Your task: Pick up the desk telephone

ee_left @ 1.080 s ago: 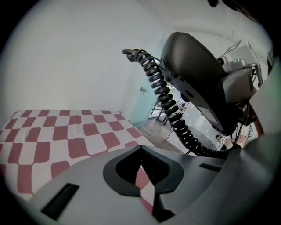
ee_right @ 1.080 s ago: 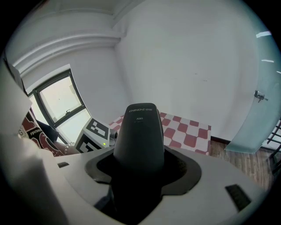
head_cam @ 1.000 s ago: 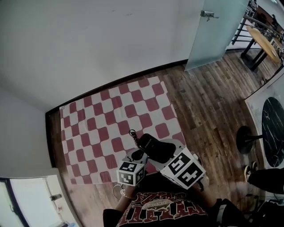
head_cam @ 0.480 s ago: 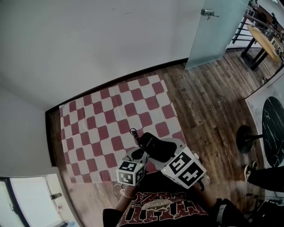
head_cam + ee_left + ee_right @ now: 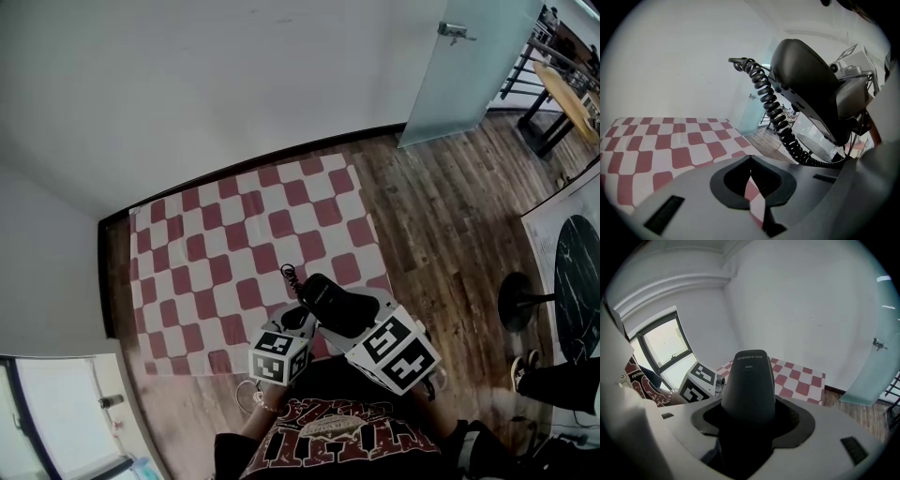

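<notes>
A black telephone handset (image 5: 333,305) is held above the near edge of a red-and-white checkered cloth (image 5: 234,244). My right gripper (image 5: 345,314) is shut on it, and the handset (image 5: 750,380) rises upright from between the jaws. Its coiled black cord (image 5: 776,110) hangs from the handset (image 5: 806,84), with a free plug end sticking out at the top. The cord (image 5: 289,275) shows as a short curl beyond the handset. Just left of the handset, my left gripper (image 5: 295,321) has its jaws together (image 5: 749,161) with nothing between them. No phone base is visible.
The cloth lies on a wooden floor (image 5: 441,206) against a white wall. A frosted glass door (image 5: 469,66) stands at the far right, with a round wooden table (image 5: 572,89) beyond it. A black pedestal base (image 5: 520,295) sits right. A window (image 5: 66,412) is at lower left.
The head view has shifted slightly, so everything sits a little lower in the picture. Both grippers and the handset keep the same pose relative to each other.
</notes>
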Action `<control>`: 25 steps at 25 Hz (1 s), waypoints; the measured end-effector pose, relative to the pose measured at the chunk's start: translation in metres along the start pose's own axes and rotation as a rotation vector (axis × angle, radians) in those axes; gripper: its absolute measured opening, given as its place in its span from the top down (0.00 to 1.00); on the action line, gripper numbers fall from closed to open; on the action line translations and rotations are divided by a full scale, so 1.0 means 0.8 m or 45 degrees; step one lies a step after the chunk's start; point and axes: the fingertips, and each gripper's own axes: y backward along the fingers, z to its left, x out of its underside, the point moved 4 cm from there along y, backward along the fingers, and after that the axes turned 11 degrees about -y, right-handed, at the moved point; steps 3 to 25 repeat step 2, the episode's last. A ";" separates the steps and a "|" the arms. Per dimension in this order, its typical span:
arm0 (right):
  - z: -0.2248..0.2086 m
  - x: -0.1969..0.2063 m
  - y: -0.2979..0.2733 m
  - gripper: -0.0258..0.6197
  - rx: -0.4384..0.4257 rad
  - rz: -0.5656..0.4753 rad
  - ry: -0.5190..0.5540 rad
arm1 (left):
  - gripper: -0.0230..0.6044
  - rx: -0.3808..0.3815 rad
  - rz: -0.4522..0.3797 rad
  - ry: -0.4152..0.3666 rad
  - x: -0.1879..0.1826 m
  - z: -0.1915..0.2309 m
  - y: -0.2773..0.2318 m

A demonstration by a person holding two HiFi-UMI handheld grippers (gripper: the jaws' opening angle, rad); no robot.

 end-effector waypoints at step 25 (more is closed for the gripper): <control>-0.001 0.000 0.001 0.52 0.001 -0.003 -0.002 | 0.95 -0.001 0.004 -0.005 0.001 0.000 0.000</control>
